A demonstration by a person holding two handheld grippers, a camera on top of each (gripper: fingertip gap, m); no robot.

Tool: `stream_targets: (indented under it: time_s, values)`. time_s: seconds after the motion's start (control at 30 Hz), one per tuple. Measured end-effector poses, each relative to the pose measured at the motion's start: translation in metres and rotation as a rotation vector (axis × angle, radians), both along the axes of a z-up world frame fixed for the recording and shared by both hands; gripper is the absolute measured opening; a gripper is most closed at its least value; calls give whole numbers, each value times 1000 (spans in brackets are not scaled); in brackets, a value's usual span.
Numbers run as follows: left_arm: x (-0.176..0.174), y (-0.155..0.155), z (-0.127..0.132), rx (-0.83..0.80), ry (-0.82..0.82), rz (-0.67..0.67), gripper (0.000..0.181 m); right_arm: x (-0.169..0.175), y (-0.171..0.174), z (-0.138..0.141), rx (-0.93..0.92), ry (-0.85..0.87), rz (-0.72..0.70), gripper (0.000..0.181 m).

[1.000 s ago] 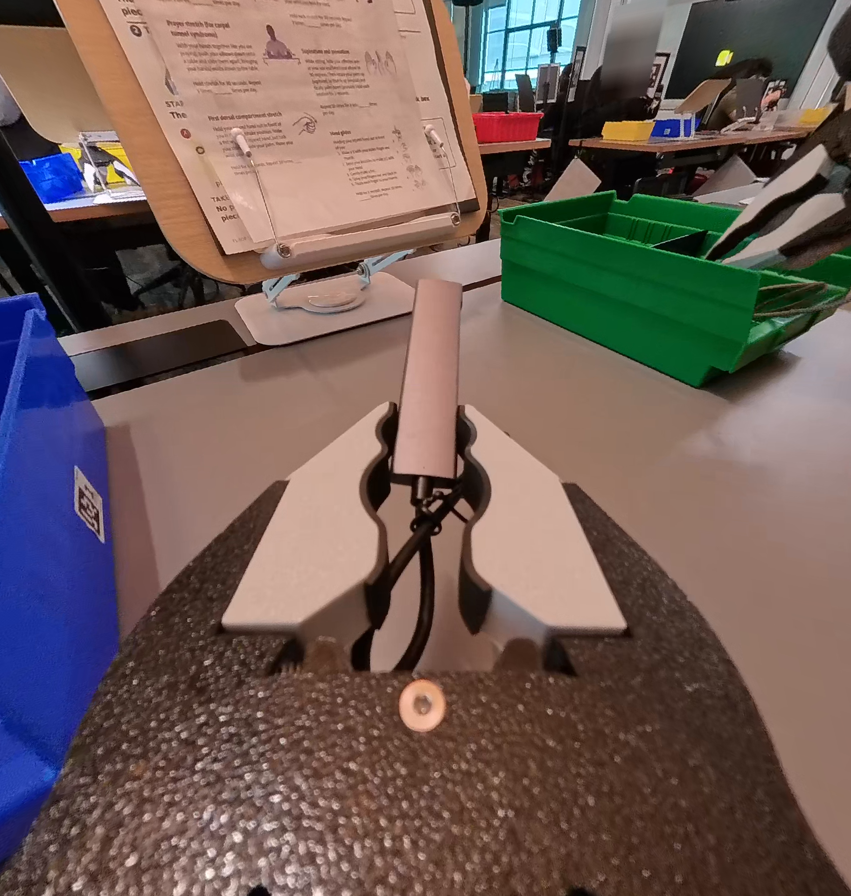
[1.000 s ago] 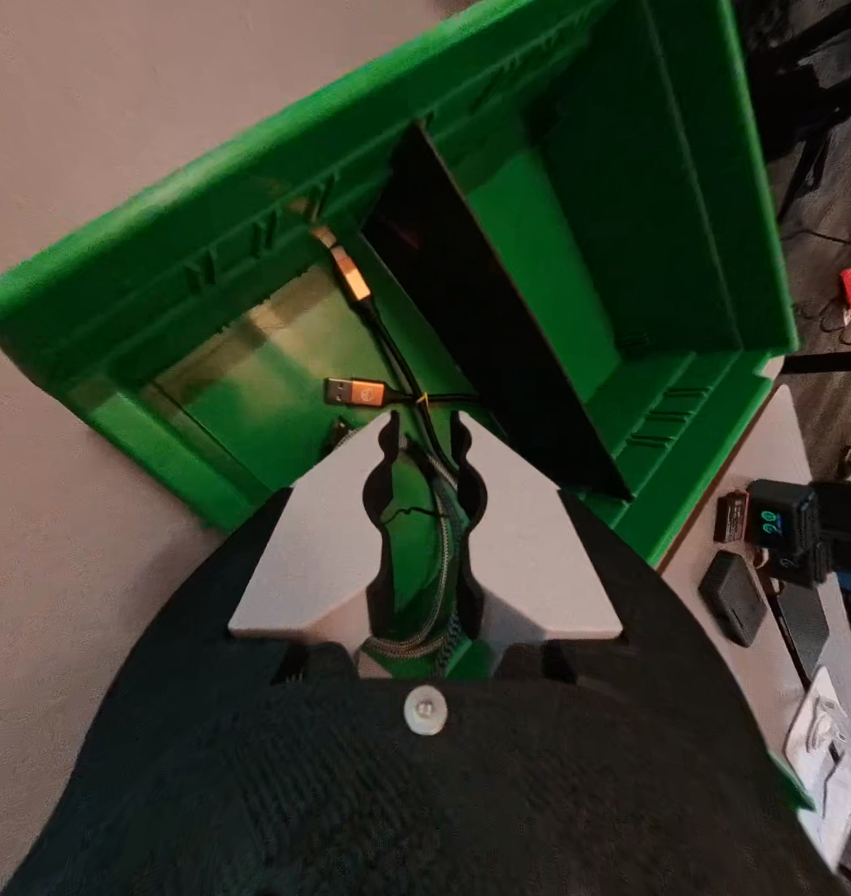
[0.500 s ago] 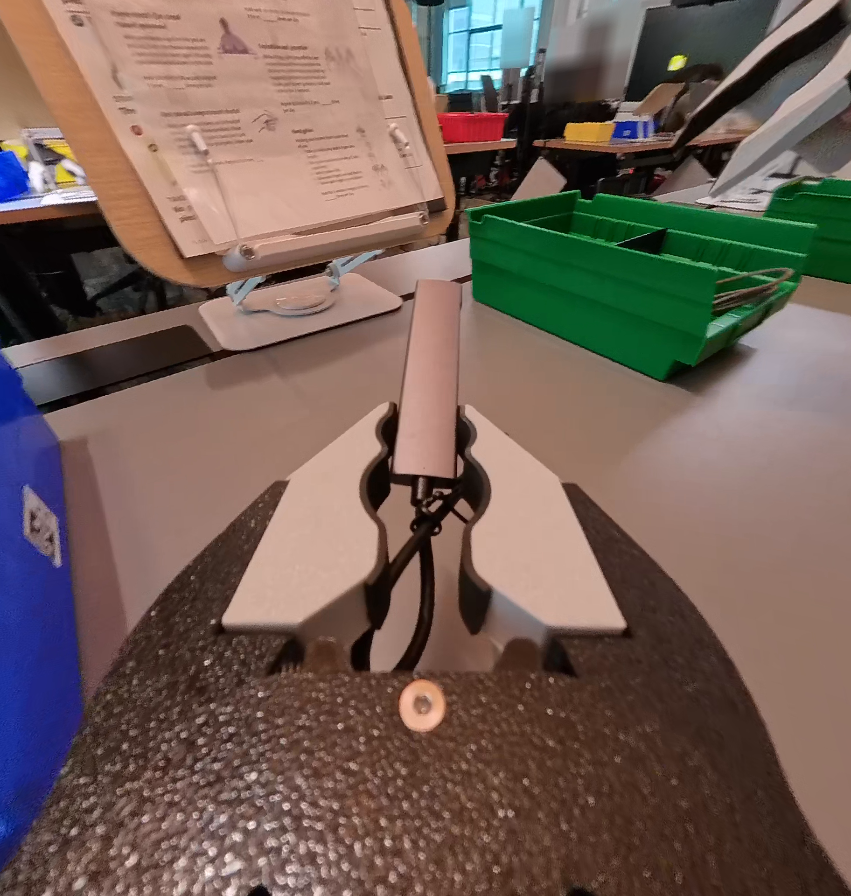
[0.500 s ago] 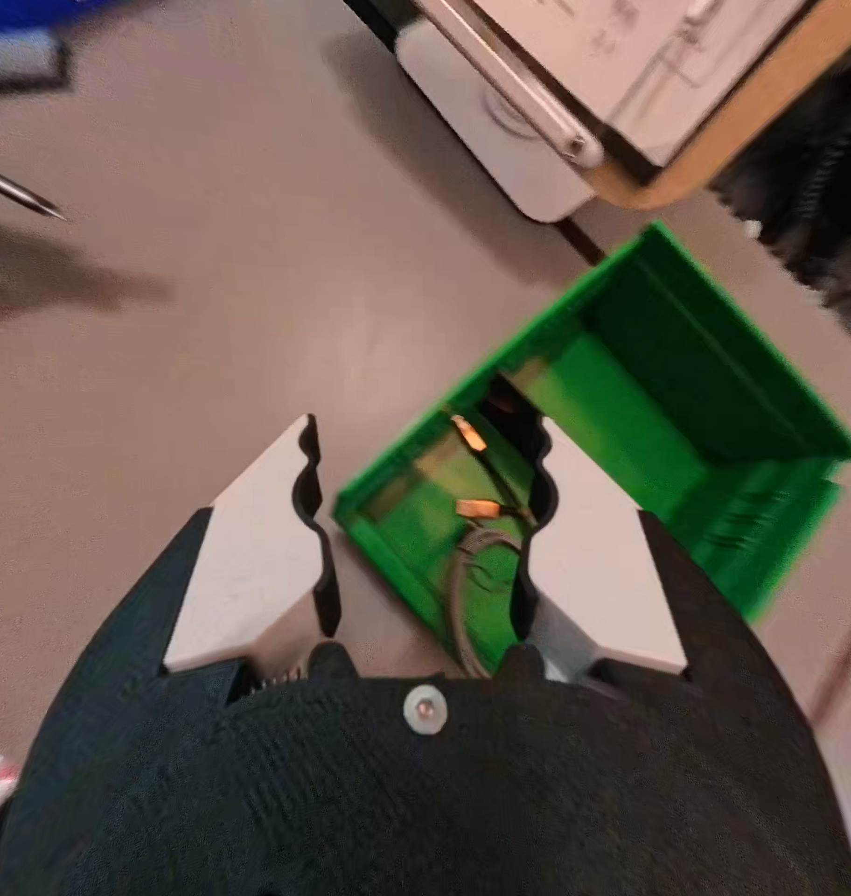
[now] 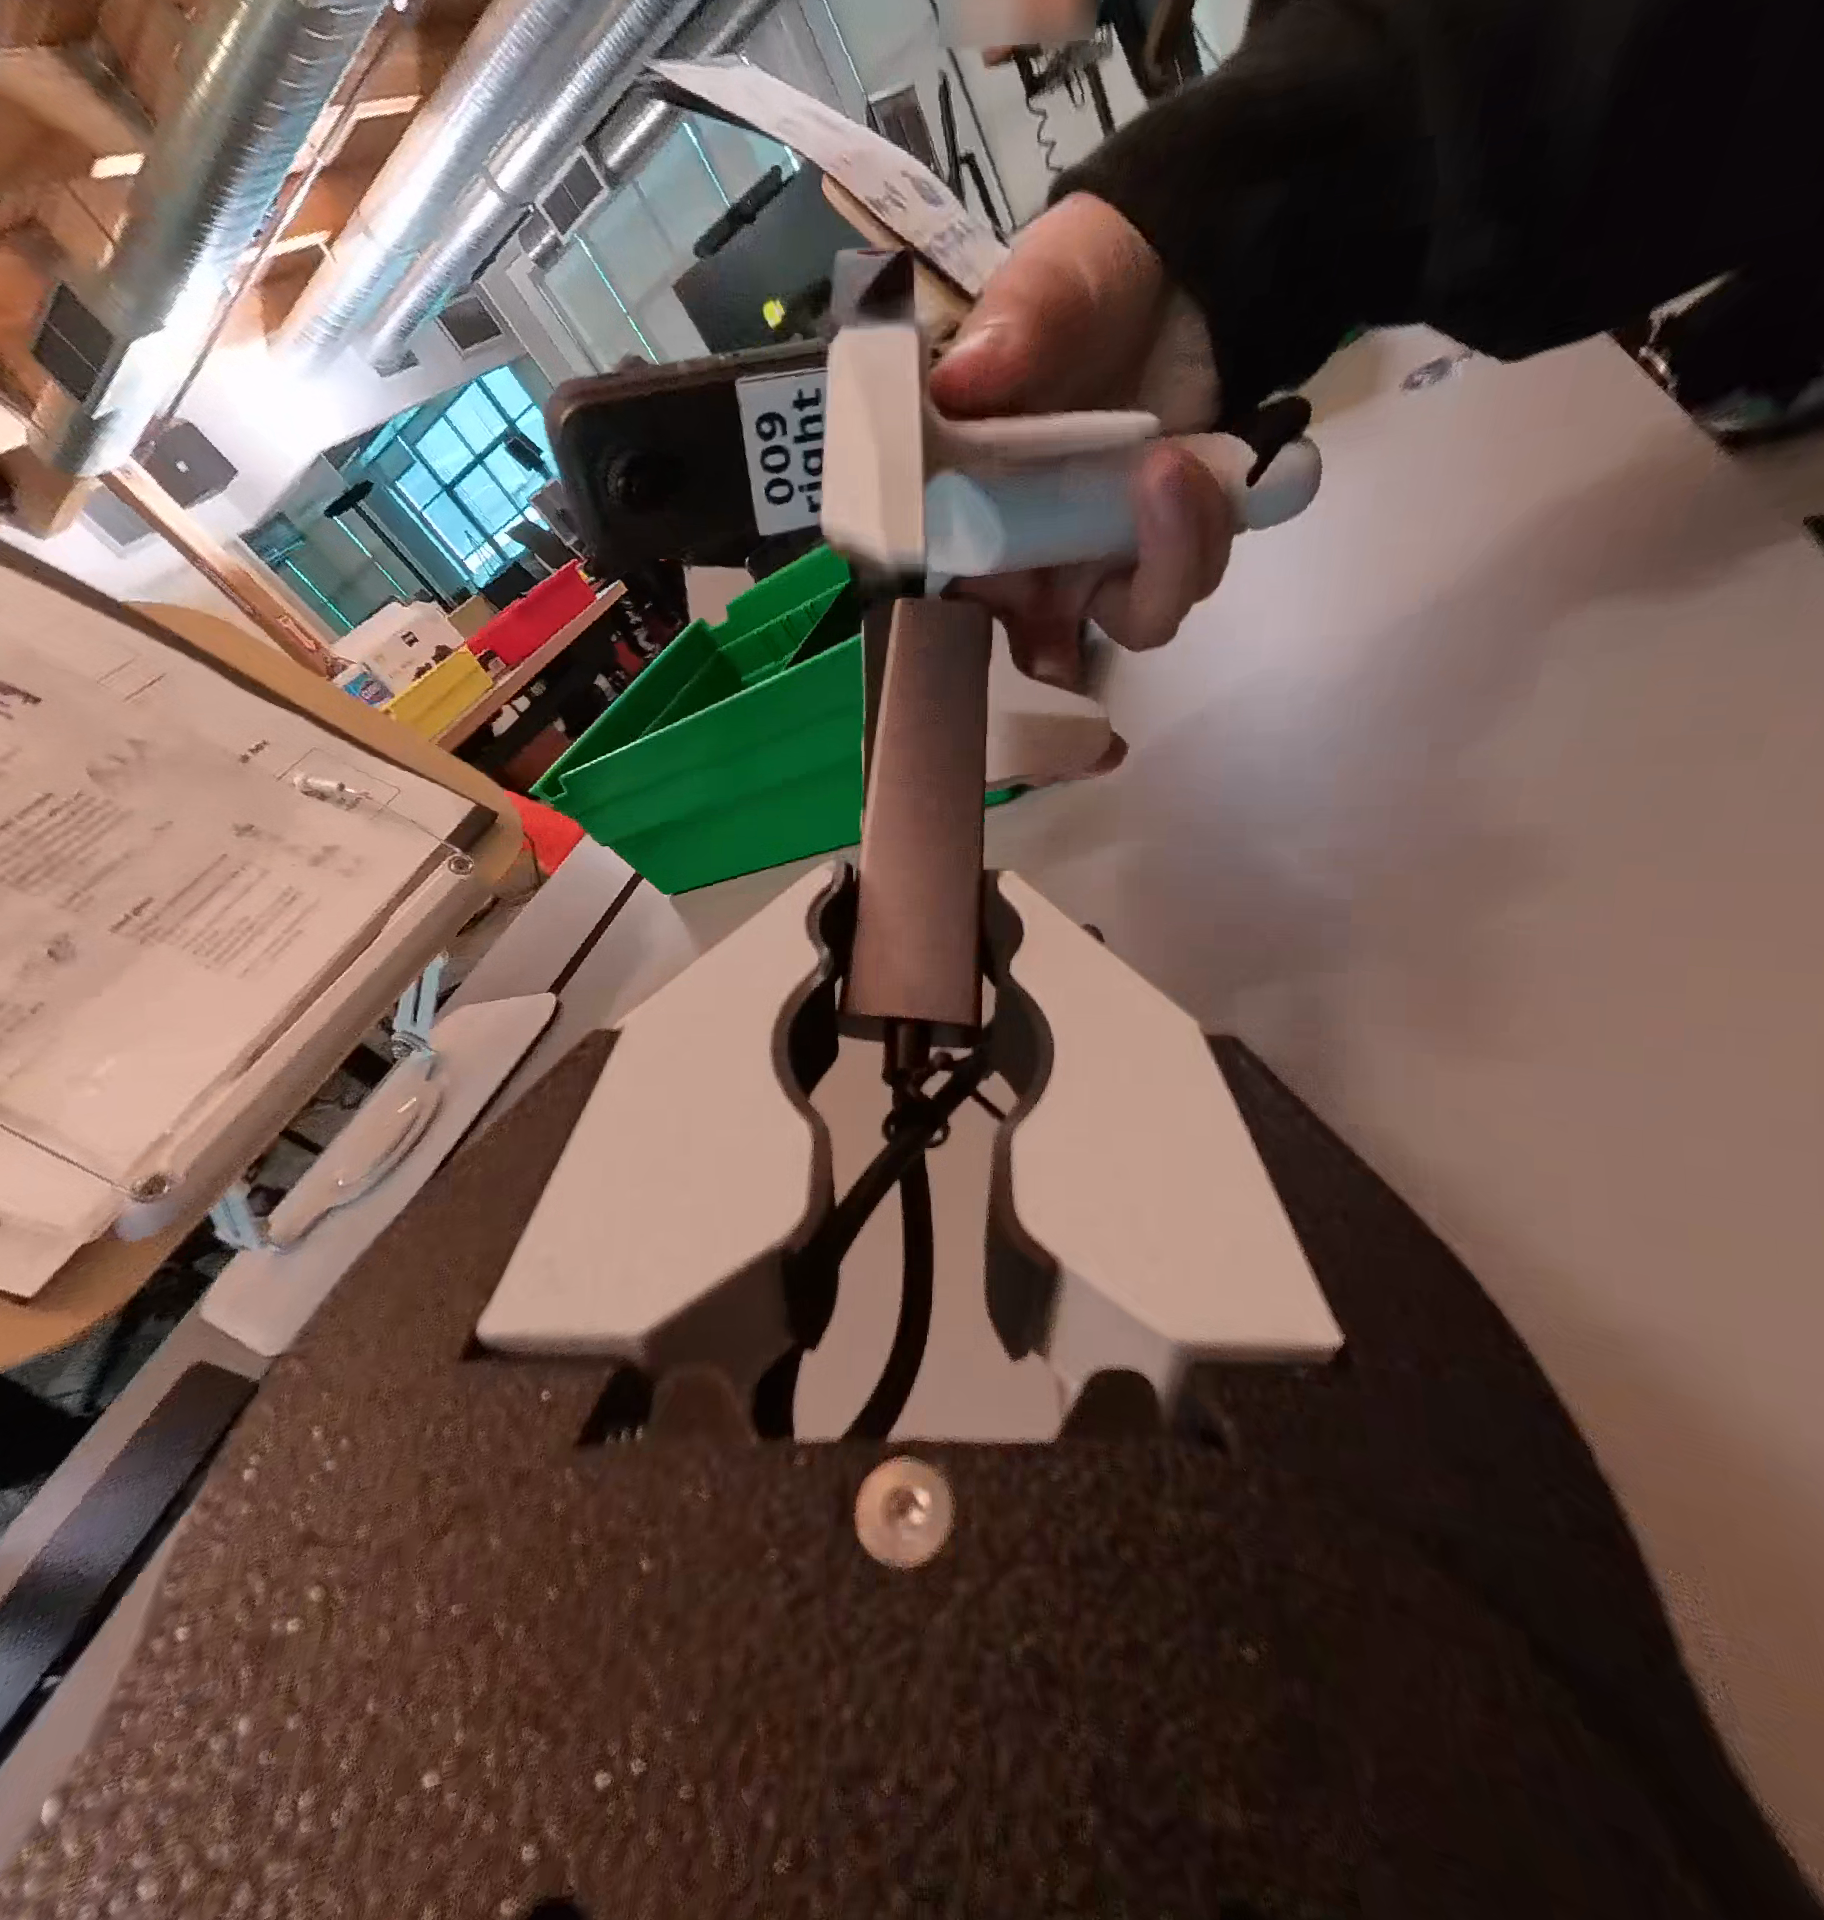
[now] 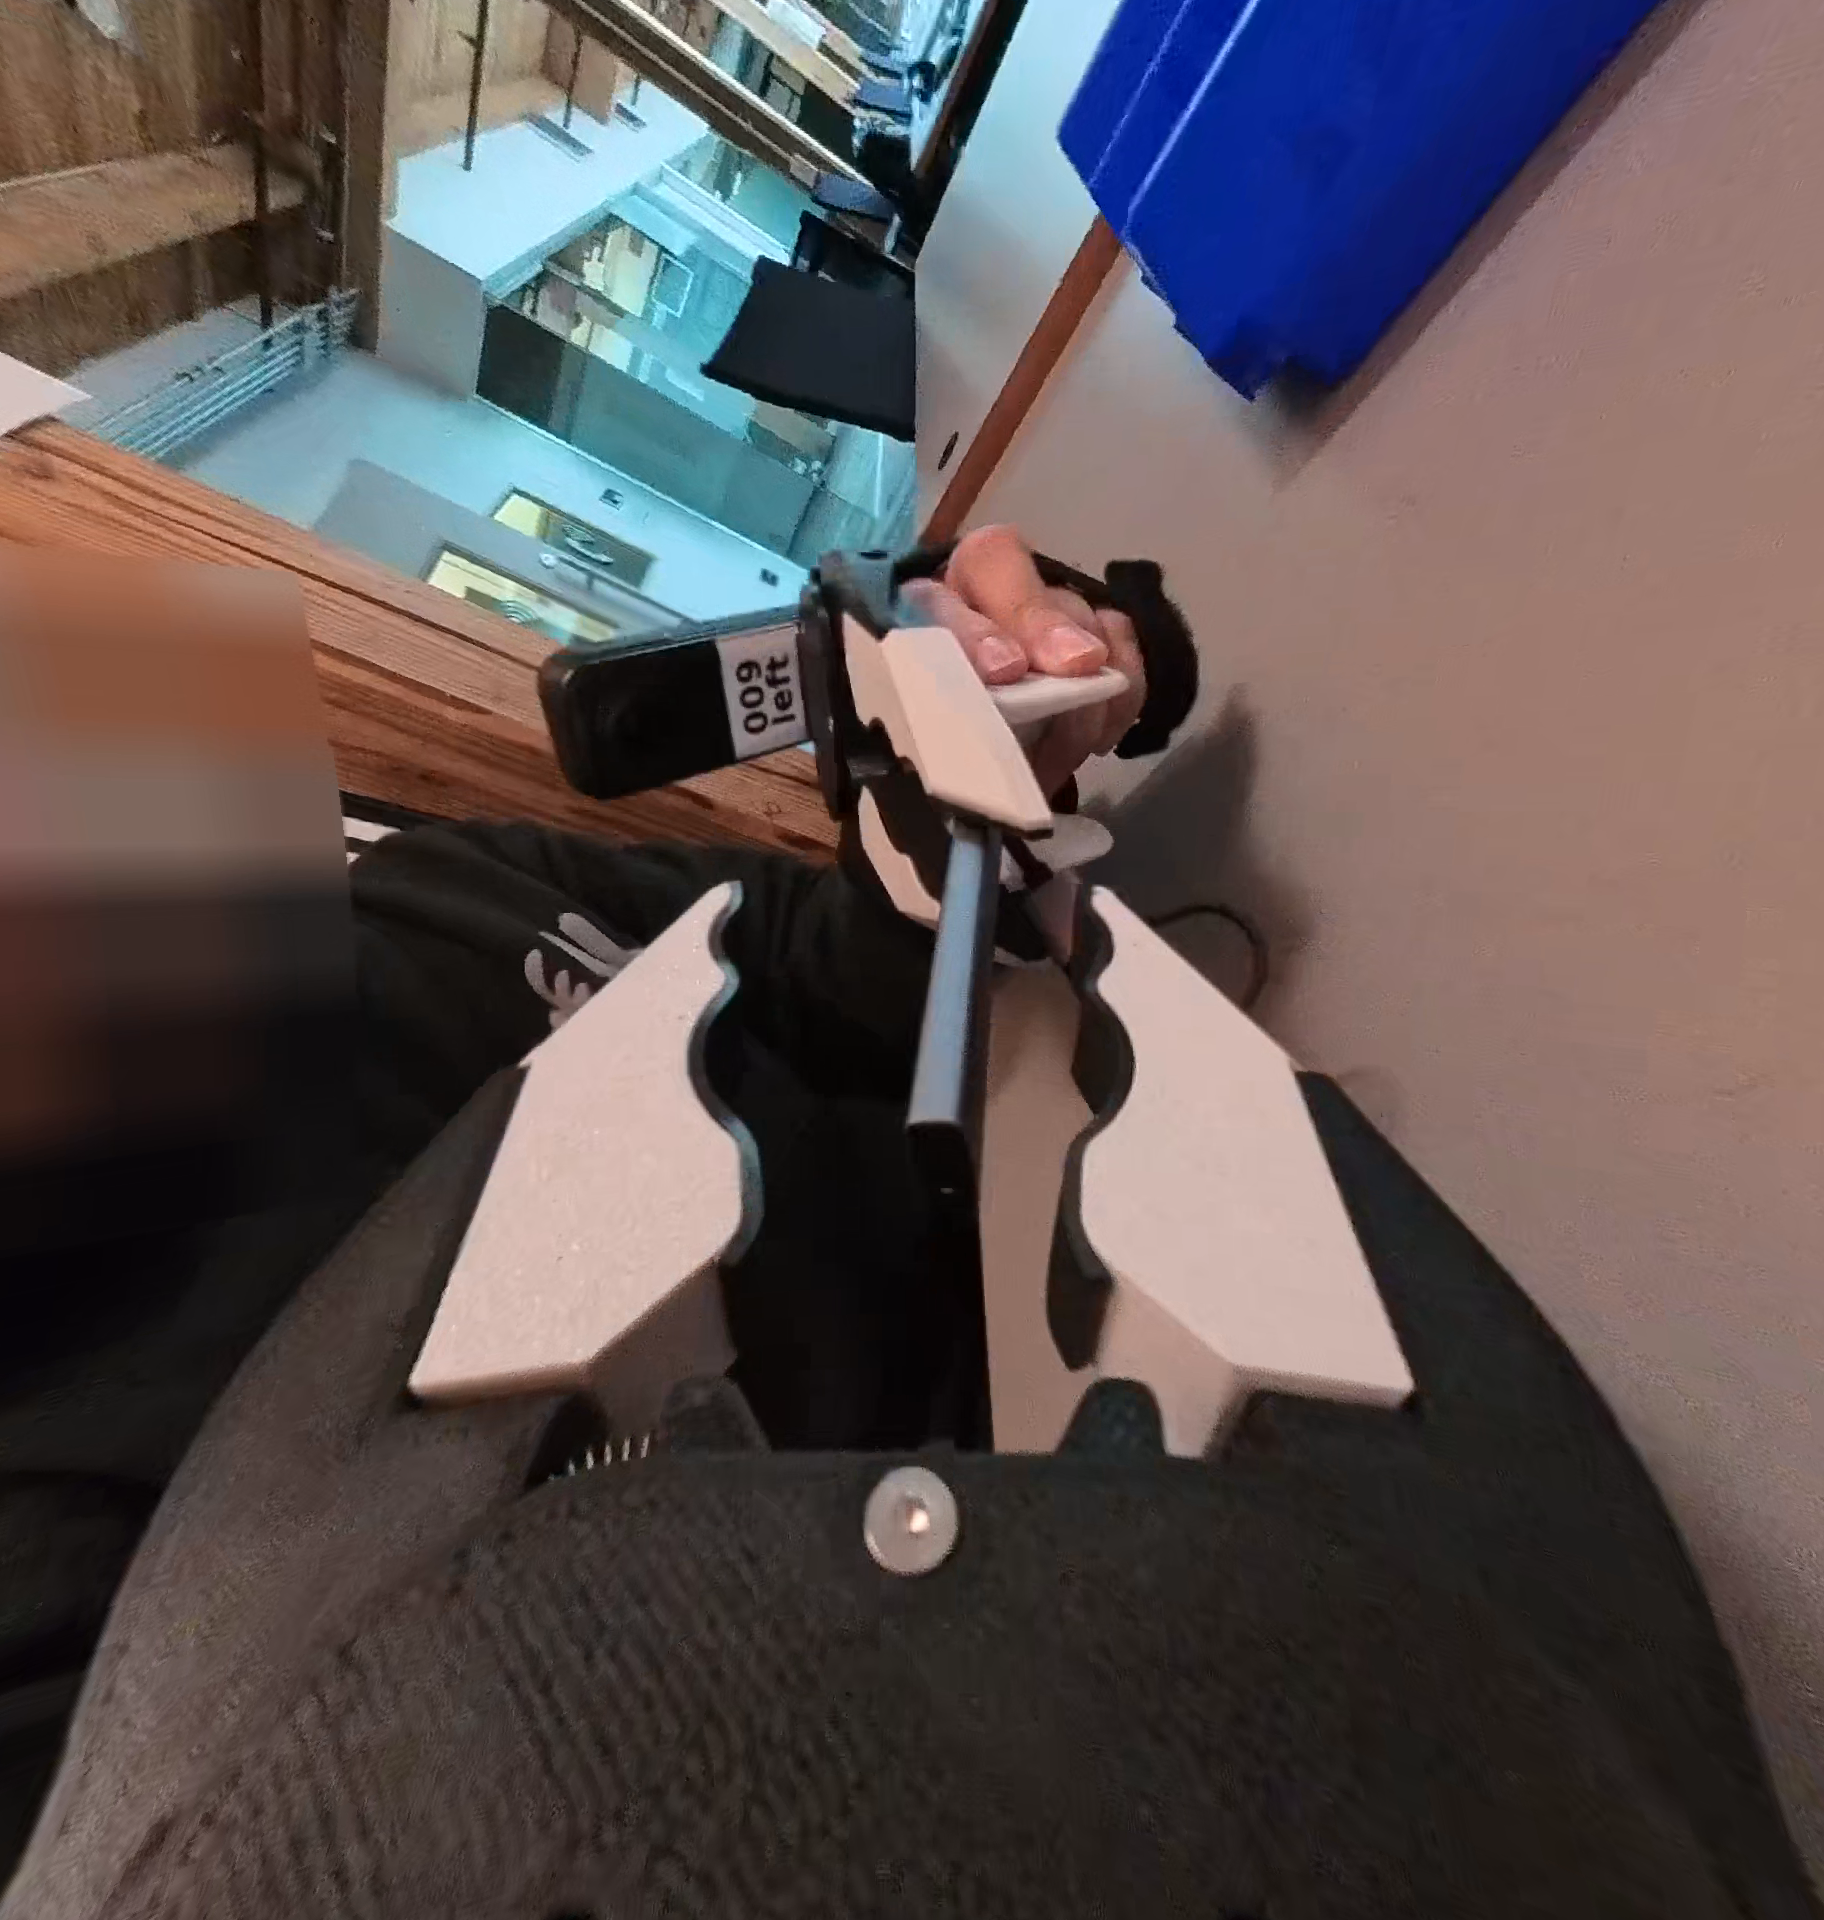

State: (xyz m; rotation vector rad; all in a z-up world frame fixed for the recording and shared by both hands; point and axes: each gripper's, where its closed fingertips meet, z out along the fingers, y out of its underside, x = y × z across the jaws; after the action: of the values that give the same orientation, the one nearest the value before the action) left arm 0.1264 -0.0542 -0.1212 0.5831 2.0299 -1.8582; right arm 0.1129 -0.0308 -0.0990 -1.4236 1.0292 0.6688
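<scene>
Left gripper [image 5: 913, 914]: clamping the grey bar-shaped device [image 5: 923, 810], black cable [image 5: 903, 1247] trailing back between its fingers. Right gripper [image 6: 913, 935]: facing it with jaws spread, the bar's far end lying between them. Bare table [image 5: 1510, 935] lying open alongside. Green bin [image 5: 721, 774] sitting beyond; contents hidden.

A slim grey metal bar-shaped device [image 5: 923, 821] with a black cable [image 5: 903, 1247] at its near end is clamped between the closed fingers of the left gripper [image 5: 913, 914], pointing forward and up. Its far end reaches between the spread-apart fingers of the right gripper [image 6: 913, 935], touching neither.
</scene>
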Motion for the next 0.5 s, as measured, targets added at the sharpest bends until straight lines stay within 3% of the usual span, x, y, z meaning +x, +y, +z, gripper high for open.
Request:
stream_targets:
  time_s: [0.1,0.13,0.27,0.4,0.5]
  values:
    - [-1,-2,-2,7,-33,5,21,-1,0,-19,-85,10,0,12]
    - [-1,-2,-3,13,-33,6,22,0,0,-19,-94,-15,1,8]
    - [2,-2,-1,-9,-7,22,23,3,-1,-18,-168,-112,15,8]
    - [21,5,22,-168,68,124,78,16,-28,7,-286,-234,-67,7]
    - [35,12,33,-245,135,180,89,43,-87,44,-465,-346,-266,7]
